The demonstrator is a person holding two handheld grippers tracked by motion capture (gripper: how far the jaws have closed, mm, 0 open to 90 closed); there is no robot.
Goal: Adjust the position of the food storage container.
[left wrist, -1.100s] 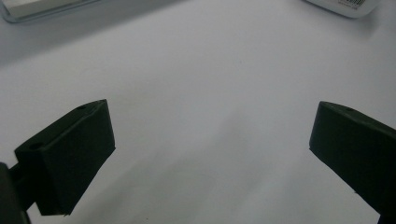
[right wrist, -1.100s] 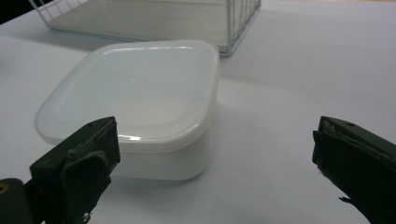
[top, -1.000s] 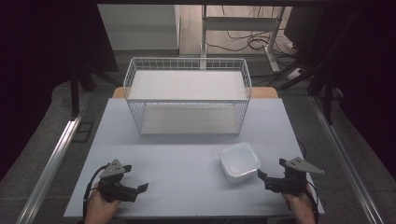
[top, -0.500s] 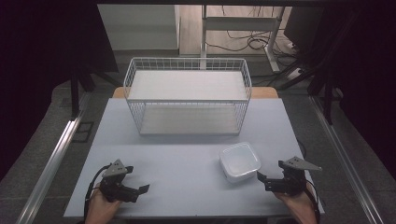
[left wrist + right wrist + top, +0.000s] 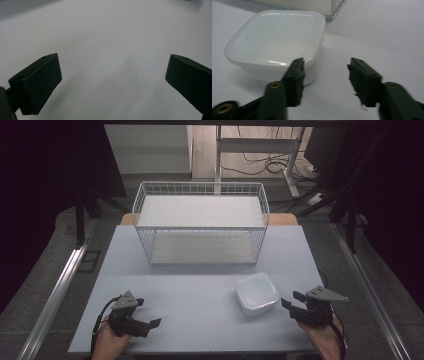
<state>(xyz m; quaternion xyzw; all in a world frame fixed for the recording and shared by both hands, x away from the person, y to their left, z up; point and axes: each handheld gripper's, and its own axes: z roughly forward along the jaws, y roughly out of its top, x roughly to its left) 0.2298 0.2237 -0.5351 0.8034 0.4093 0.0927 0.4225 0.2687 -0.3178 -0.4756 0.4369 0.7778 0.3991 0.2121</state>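
Observation:
A white, square, lidded plastic container (image 5: pixel 256 292) (image 5: pixel 274 42) sits on the pale table at the front right. My right gripper (image 5: pixel 291 302) (image 5: pixel 325 72) is low over the table just right of it, open, its jaws pointing toward the container's near corner without touching it. My left gripper (image 5: pixel 151 324) (image 5: pixel 112 75) hovers over the bare tabletop at the front left, jaws wide apart with nothing between them. A hand holds each gripper from the table's near edge.
A white wire basket (image 5: pixel 201 223) with a solid pale floor stands at the back middle of the table (image 5: pixel 190 295); its corner (image 5: pixel 335 7) shows behind the container. Beyond the table are a desk frame and cables on the floor.

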